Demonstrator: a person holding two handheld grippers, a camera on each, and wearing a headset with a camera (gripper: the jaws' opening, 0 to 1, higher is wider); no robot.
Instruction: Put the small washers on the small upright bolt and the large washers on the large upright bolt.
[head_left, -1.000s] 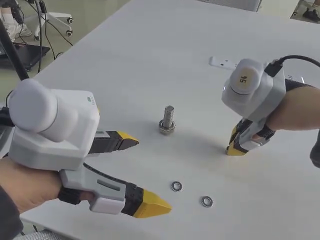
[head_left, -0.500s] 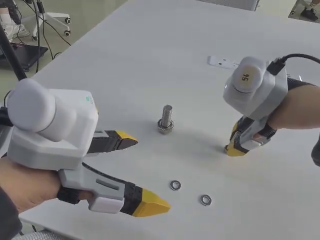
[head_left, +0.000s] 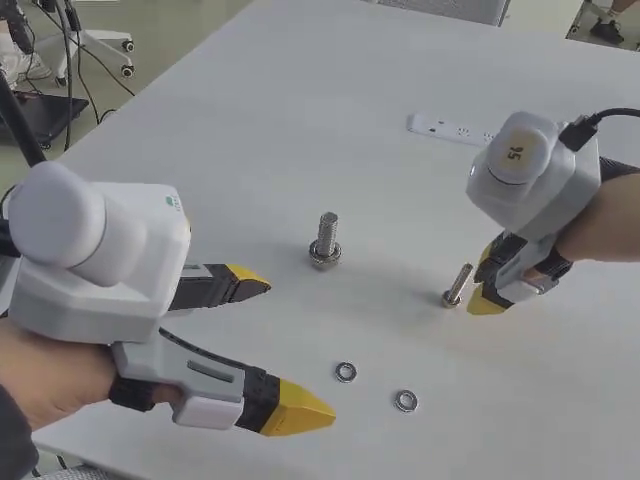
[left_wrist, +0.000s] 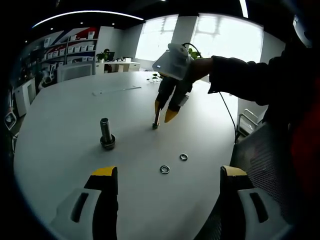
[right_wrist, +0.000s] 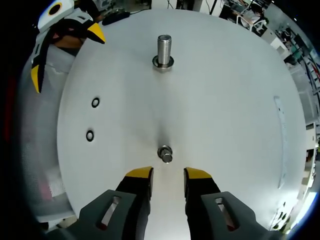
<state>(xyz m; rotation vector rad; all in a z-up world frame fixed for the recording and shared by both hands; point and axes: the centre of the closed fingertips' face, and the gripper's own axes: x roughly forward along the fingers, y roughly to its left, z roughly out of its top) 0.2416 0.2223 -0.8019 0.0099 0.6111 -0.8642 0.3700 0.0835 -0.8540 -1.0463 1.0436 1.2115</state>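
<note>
The large bolt stands upright mid-table on a washer at its base, also in the left gripper view and the right gripper view. The small bolt stands head-down on the table, free, just ahead of my right gripper, whose jaws are slightly apart with nothing between them. In the head view the right gripper sits right beside that bolt. Two small washers lie flat nearer me. My left gripper hovers wide open at the lower left, short of the washers.
A white power strip lies at the far side of the white table. Office chairs and cables stand on the floor beyond the table's left edge. A person's dark sleeve reaches in behind the right gripper.
The right gripper has drawn back to the right, uncovering the small bolt, which now stands free on the table. The left gripper has barely moved.
</note>
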